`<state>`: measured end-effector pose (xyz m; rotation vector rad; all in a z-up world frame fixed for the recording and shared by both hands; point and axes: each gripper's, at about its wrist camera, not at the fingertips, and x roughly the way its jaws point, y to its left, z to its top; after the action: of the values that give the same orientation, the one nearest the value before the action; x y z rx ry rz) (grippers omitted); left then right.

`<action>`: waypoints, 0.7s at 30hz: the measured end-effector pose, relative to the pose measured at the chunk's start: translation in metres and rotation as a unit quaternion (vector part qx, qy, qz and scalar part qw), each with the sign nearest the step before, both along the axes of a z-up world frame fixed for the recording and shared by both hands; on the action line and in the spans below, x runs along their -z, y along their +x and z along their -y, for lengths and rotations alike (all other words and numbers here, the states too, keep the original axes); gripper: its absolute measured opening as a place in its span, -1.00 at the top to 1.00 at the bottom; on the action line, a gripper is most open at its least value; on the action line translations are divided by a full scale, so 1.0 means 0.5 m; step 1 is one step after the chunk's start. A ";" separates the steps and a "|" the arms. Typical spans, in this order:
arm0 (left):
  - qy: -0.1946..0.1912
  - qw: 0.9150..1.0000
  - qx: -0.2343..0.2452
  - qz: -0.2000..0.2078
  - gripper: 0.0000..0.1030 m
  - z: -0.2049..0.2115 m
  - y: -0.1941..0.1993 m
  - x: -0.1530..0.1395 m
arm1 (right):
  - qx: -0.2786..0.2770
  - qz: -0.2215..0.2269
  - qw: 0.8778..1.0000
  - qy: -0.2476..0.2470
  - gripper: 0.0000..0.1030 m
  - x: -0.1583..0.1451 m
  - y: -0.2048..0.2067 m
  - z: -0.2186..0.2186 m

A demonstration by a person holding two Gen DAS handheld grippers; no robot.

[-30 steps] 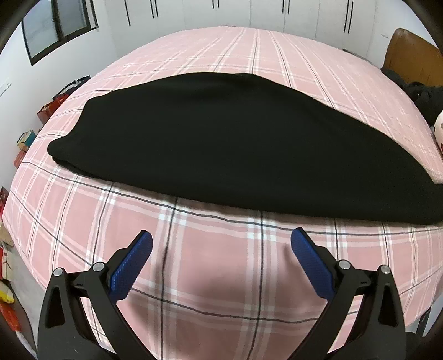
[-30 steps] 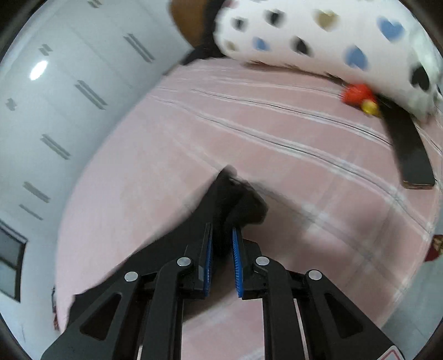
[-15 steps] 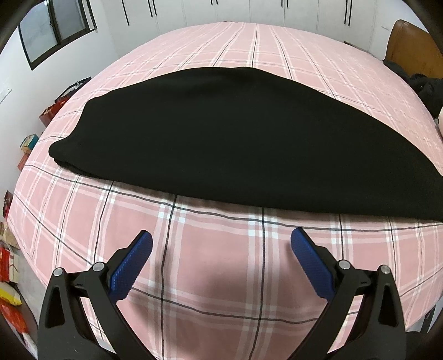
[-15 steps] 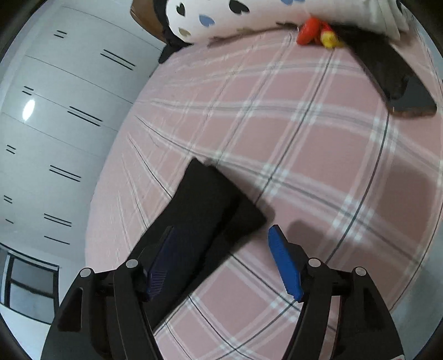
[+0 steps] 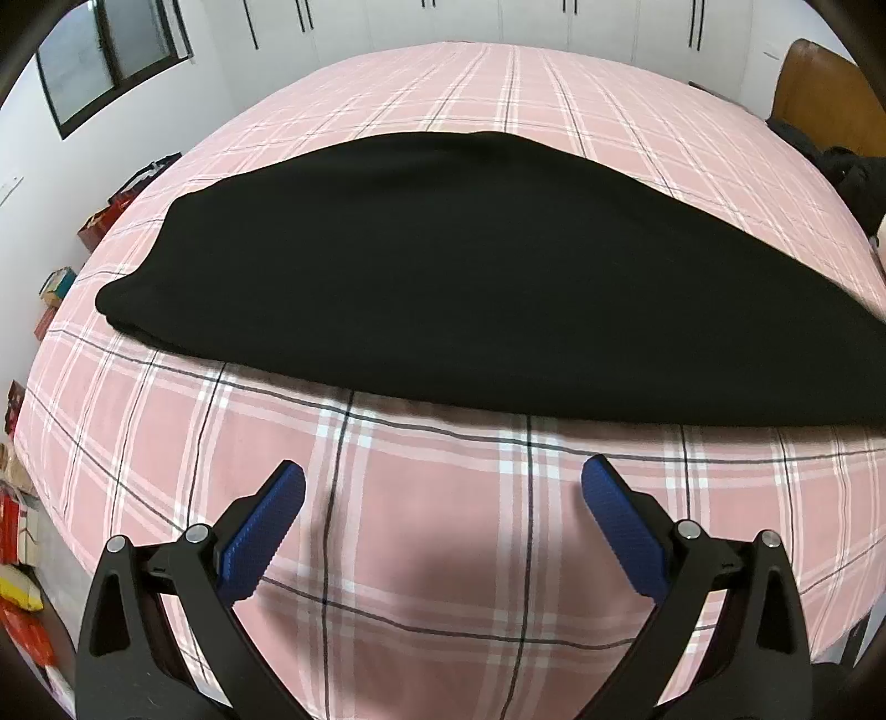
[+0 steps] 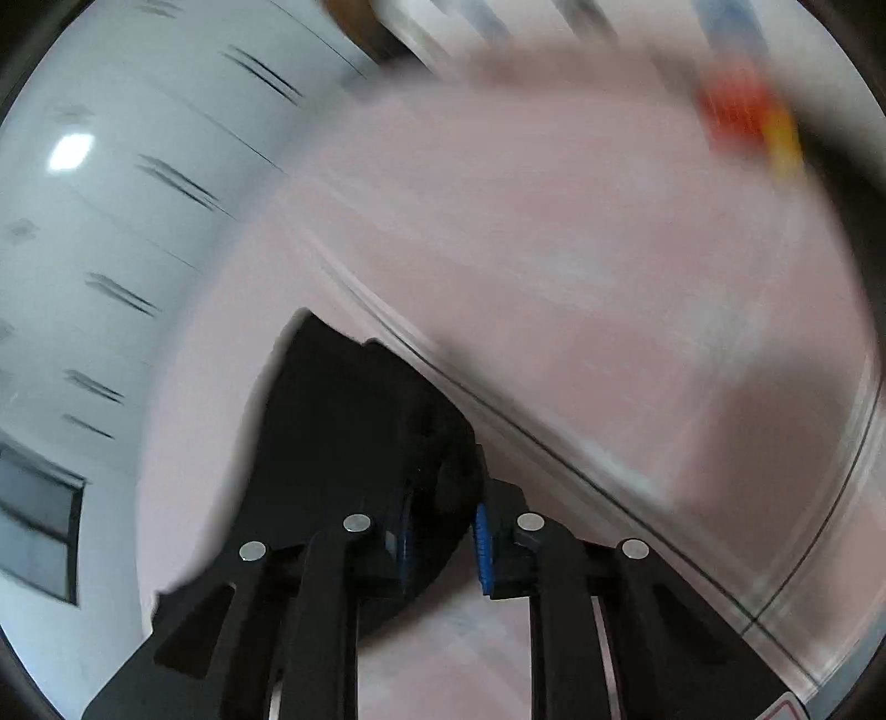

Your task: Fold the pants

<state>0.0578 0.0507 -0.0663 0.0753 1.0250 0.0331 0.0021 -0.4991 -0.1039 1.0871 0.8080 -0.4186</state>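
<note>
The black pants (image 5: 470,277) lie flat, folded lengthwise, across the pink plaid bed (image 5: 432,526) in the left wrist view. My left gripper (image 5: 443,498) is open and empty, just in front of the pants' near edge, above bare sheet. In the blurred right wrist view, my right gripper (image 6: 443,515) is shut on the end of the black pants (image 6: 343,421), with dark fabric bunched between the blue pads (image 6: 480,540).
White wardrobe doors (image 5: 498,22) stand behind the bed. A wooden headboard (image 5: 819,94) with dark clothing is at the right. Boxes and bags (image 5: 22,531) lie on the floor at the left. A white patterned pillow (image 6: 526,33) and a red-yellow object (image 6: 747,122) show blurred.
My right gripper, open half a second ago, has closed on the pants' end and is moving fast. My left gripper stays open; its view has shifted slightly.
</note>
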 end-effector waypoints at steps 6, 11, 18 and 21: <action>0.000 1.000 0.003 0.000 -0.91 0.000 0.001 0.001 | 0.018 -0.001 0.996 -0.090 0.04 -0.087 -0.033 -0.046; 0.004 1.000 0.003 0.003 -0.91 0.003 -0.002 0.000 | 0.014 0.012 0.994 -0.105 -0.06 -0.122 -0.037 -0.030; 0.011 1.000 0.006 -0.002 -0.91 0.014 -0.004 0.001 | -0.091 -0.059 0.983 -0.151 0.81 -0.089 0.073 -0.072; 0.004 1.000 0.000 -0.008 -0.91 0.004 0.002 -0.005 | -0.077 -0.022 0.979 -0.190 0.82 -0.145 0.023 -0.074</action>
<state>0.0587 0.0489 -0.0640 0.0838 1.0404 0.0370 0.0135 -0.4622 -0.0314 0.6581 0.8050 -0.4454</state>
